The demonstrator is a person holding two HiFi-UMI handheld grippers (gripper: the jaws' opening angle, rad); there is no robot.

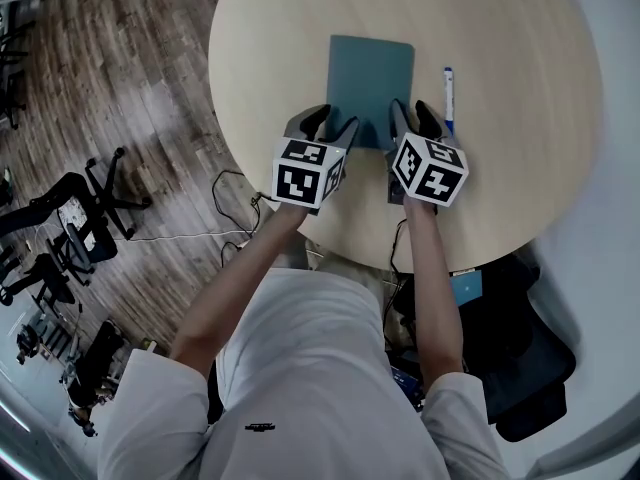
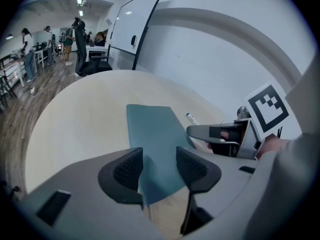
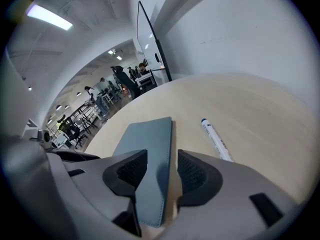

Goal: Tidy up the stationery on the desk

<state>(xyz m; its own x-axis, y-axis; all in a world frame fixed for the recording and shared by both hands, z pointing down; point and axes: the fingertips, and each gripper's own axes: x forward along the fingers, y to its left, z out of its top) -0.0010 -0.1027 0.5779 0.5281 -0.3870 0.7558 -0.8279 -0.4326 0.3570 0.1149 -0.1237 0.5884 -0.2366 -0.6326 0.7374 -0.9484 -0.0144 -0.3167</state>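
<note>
Counter (image 1: pixel 270 58): round, pale wood; it carries the notebook and the pen.
Notebook (image 1: pixel 371 83): teal and closed, near the counter's middle, with one short edge facing the person at 6 o'clock.
Pen (image 1: pixel 449 96): white with a blue far end; it lies just beside the notebook at its 3 o'clock, apart from it and parallel to its long edge.
Left tool (image 1: pixel 331 124): at the notebook's 7 o'clock corner; released, jaws spread, the corner in the gap between them.
Right tool (image 1: pixel 414 118): at the notebook's 5 o'clock corner; released, jaws spread, the notebook's right edge between them; the pen lies at its 2 o'clock.
</note>
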